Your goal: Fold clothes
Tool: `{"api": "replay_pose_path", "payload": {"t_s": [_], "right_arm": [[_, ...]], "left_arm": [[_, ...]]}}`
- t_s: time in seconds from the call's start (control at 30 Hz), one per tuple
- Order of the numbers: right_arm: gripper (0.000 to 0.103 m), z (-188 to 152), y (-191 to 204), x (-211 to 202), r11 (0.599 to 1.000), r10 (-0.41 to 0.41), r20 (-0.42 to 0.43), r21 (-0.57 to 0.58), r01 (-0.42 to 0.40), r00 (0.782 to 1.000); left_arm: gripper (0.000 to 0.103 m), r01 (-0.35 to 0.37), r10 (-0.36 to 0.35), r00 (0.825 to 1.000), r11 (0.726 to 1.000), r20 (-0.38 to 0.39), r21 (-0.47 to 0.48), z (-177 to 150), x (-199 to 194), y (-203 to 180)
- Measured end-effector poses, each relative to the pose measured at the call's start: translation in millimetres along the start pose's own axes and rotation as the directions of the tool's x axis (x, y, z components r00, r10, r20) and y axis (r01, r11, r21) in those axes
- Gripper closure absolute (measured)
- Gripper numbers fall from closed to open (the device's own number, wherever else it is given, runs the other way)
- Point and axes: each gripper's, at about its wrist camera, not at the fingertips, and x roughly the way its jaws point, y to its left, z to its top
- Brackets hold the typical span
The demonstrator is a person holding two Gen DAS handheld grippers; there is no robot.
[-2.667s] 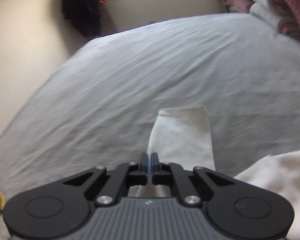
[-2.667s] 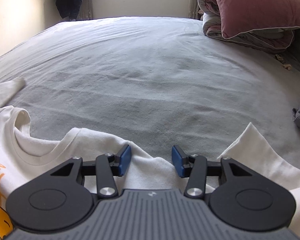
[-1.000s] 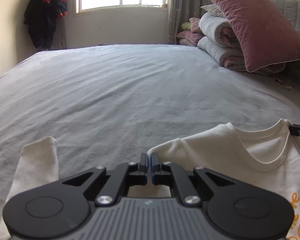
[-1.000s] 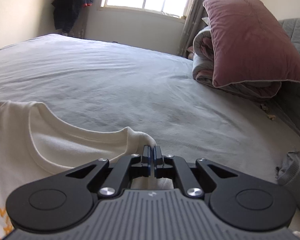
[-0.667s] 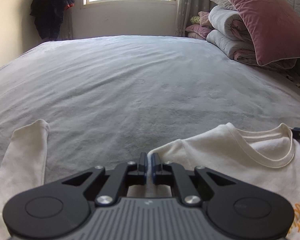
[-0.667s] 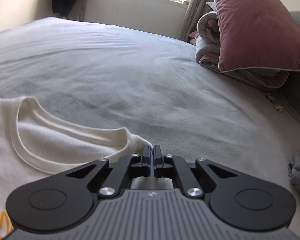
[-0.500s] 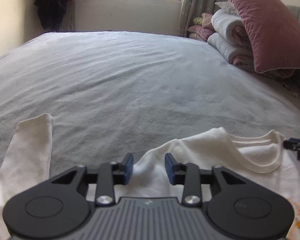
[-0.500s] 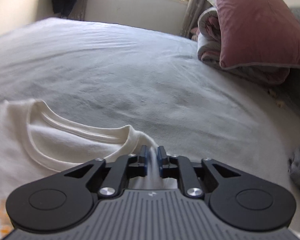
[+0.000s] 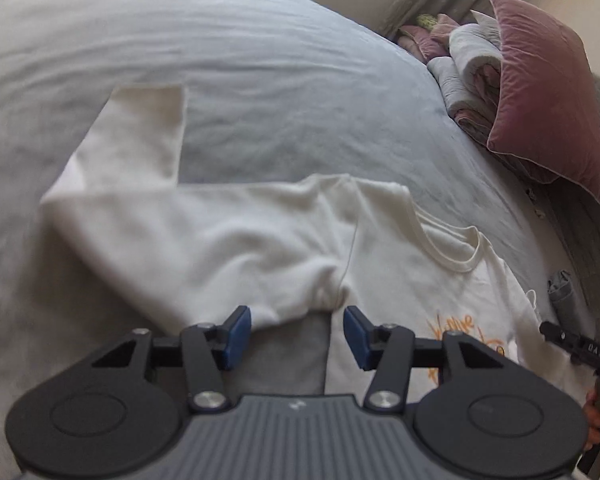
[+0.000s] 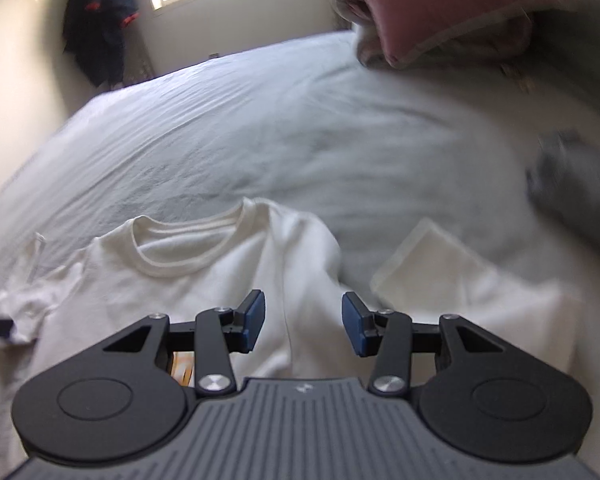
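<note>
My left gripper [image 9: 296, 334] stands about half open with nothing between its blue pads; its jaws have just been opening, and the white T-shirt [image 9: 260, 240] lies below and ahead of it, not pinched. My right gripper [image 10: 303, 326] is the same: jaws parted to a middling gap, just been opening, cloth under them but none held. The shirt lies face up on the grey bedsheet [image 9: 260, 80], its collar [image 10: 188, 248] toward the far end of the bed, its left sleeve [image 9: 140, 136] stretched out from the shoulder, its right sleeve [image 10: 432, 264] splayed to the other side.

What could go wrong, I judge: the shoulder nearest the collar on my right side sits bunched in a ridge, so a fold made now would trap that wrinkle. The armpit on the left side is puckered too (both views are blurred, so I cannot read the creases finely). If I close again on too thick a bunch I may lift two layers and drag the whole shirt across the sheet.

Against a second ago: both grippers were then clamped shut on the shirt's shoulders either side of the collar. Now both have let go, and each looks down on the shirt from further out to its own side.
</note>
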Motion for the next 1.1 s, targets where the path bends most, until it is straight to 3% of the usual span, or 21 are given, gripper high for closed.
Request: {"api": "replay_pose_path", "payload": {"t_s": [0.1,0.23,0.37,0.5,0.6,0.63,0.67,0.7,0.77,0.97,1.03,1.1], "right_arm": [[0.056,-15.5,-14.3,-9.3,0.992,0.054,-0.048,0.113,-0.048,0.997],[0.056,-36.4,-31.1,-10.2,0.954,0.130,-0.094,0.282,-0.099,0.987],[0.057,-53.6,-41.2,-0.6,0.921,0.145,-0.045,0.372,-0.118,0.988],[0.056,-57.4,-50.7,6.6,0.875,0.149,0.058,0.458,-0.159,0.987],[0.060,-55.8,-54.4,10.3,0.867,0.115,0.117,0.472,-0.158,0.986],[0.065,-54.9,-55.9,11.3,0.868,0.100,0.131,0.474,-0.151,0.986],[0.078,-53.6,-57.5,12.8,0.871,0.083,0.139,0.472,-0.139,0.987],[0.091,-52.1,-59.1,14.9,0.876,0.064,0.139,0.466,-0.122,0.988],[0.097,-48.8,-64.6,17.7,0.880,0.051,0.144,0.461,-0.112,0.988],[0.099,-35.2,-76.5,4.6,0.913,-0.063,0.206,0.406,-0.027,0.977],[0.099,-35.4,-78.8,4.4,0.922,-0.079,0.208,0.387,-0.008,0.975],[0.099,-36.6,-79.8,10.7,0.931,-0.080,0.192,0.366,0.004,0.978]], "left_arm": [[0.056,-0.035,0.036,0.999,0.999,0.036,-0.039,-9.8,0.9,4.9],[0.058,-0.036,0.047,0.997,0.984,0.055,-0.175,-13.8,-2.9,11.6],[0.058,-0.062,0.077,0.996,0.966,0.050,-0.251,-28.1,1.6,8.5],[0.059,-0.043,0.078,0.990,0.960,0.118,-0.277,-25.2,5.2,10.9],[0.073,-0.046,0.099,0.980,0.957,0.172,-0.288,-21.3,10.3,16.8],[0.094,-0.051,0.104,0.979,0.959,0.177,-0.278,-20.1,14.0,18.4],[0.098,-0.056,0.106,0.979,0.962,0.176,-0.267,-18.7,18.1,20.2],[0.098,-0.056,0.106,0.978,0.963,0.178,-0.264,-17.5,21.4,22.5],[0.099,-0.068,0.121,0.973,0.964,0.198,-0.259,-14.1,21.9,24.0],[0.099,-0.186,0.231,0.919,0.968,0.319,-0.167,-1.1,14.7,17.9],[0.099,-0.218,0.249,0.912,0.968,0.327,-0.128,0.9,20.6,18.1],[0.099,-0.224,0.247,0.920,0.968,0.305,-0.109,1.8,29.1,21.4]]}}
